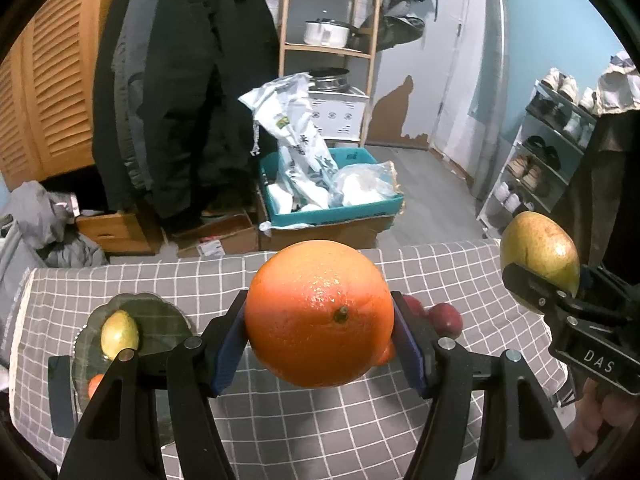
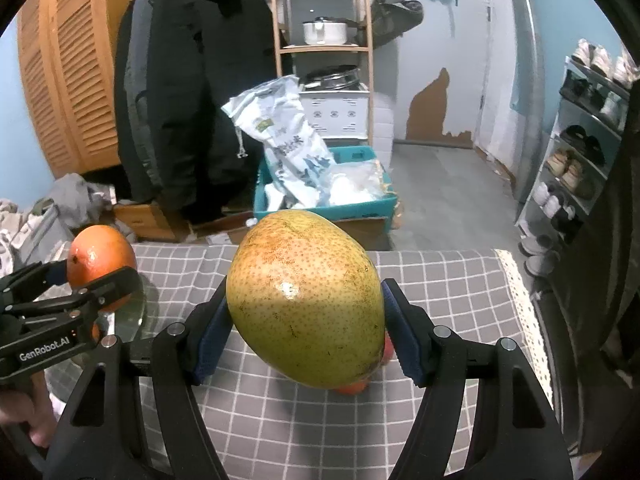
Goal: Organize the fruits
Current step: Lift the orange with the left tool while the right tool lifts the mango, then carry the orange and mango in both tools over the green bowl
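My left gripper [image 1: 320, 332] is shut on a large orange [image 1: 319, 313] and holds it above the grey checked tablecloth [image 1: 360, 432]. The orange also shows at the left of the right wrist view [image 2: 100, 266]. My right gripper [image 2: 306, 320] is shut on a yellow-green pear [image 2: 306, 304], held above the cloth; the pear shows at the right of the left wrist view [image 1: 540, 266]. A glass plate [image 1: 160, 320] at the left holds a small yellow-green fruit [image 1: 119, 333] and a small orange fruit [image 1: 95, 384]. Red fruits [image 1: 446, 318] lie on the cloth behind the orange.
A small orange fruit [image 2: 352, 388] peeks out under the pear. Beyond the table's far edge stand a teal box [image 1: 332, 208] with bags, cardboard boxes, hanging coats [image 1: 180, 80], a wooden shelf [image 1: 328, 40] and a shoe rack [image 1: 540, 160] at the right.
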### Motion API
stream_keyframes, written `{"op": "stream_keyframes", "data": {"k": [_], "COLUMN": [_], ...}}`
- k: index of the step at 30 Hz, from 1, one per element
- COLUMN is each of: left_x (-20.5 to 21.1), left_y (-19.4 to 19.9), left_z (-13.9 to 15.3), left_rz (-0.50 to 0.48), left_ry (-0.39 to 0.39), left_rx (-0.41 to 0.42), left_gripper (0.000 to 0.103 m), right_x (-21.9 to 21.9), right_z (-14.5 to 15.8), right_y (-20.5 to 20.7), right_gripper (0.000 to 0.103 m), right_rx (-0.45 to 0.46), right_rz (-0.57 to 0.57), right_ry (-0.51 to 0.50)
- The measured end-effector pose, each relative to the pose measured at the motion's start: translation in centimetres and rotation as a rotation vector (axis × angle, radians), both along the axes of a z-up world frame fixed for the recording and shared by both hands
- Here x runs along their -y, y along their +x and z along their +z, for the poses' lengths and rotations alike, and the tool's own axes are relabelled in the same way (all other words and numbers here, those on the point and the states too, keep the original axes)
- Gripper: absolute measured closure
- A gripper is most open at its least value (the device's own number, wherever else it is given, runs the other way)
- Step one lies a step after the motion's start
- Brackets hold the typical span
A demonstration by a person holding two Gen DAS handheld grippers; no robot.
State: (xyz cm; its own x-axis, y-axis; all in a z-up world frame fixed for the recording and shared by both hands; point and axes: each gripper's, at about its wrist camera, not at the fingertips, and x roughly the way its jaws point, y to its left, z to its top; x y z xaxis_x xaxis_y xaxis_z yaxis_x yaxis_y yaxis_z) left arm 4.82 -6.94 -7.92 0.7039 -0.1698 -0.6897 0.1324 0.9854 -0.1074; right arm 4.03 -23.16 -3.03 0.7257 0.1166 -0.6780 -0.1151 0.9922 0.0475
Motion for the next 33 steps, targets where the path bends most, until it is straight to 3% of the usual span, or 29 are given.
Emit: {"op": "stream_keyframes", "data": {"k": [20, 33], "left_x": [-7.9, -14.0], "left_y": [-0.8, -1.1], "left_z": [-0.4, -2.3], "left_rz": [0.161, 0.283], "left_ry": [0.002, 0.006], "left_rx": [0.003, -0.038], "left_gripper": [0.035, 0.035], "right_x": [-8.2, -14.6], "right_z": [0.2, -1.2], "right_y": [2.5, 4.2], "right_gripper": [0.032, 0.032], "right_rx": [-0.005, -0.052], "right_rz": [0.140, 0.239], "right_ry": [0.006, 0.007]}}
